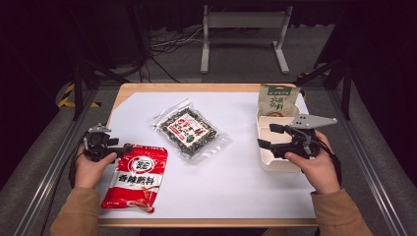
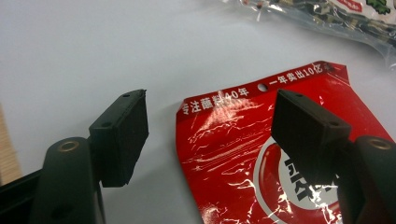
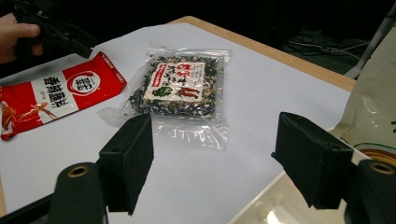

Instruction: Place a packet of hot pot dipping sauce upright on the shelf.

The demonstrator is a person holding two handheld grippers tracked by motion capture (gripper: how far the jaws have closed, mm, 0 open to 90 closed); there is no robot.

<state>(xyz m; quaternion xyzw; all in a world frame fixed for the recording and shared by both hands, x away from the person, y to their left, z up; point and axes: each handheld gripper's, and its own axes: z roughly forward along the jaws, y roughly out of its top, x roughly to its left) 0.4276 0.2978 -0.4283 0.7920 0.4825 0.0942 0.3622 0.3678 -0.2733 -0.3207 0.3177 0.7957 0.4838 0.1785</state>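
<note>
Left gripper [image 1: 123, 147] sits at the top edge of the red packet [image 1: 135, 178], jaws apart with the packet's top corner between them, pads not yet pressing. The packet lies flat at the bench's [image 1: 236, 187] near left. Right gripper [image 1: 268, 136] hovers over the white box [image 1: 275, 162], jaws wide apart, nothing between them.

Glossy crinkled red plastic packet [image 2: 261, 154], matt white paper sheet [image 1: 246, 172], wooden table [image 1: 196, 87]

Left gripper [image 1: 124, 147] at the red packet's [image 1: 136, 178] top corner, right gripper [image 1: 265, 136] over the white box [image 1: 275, 162]
</note>
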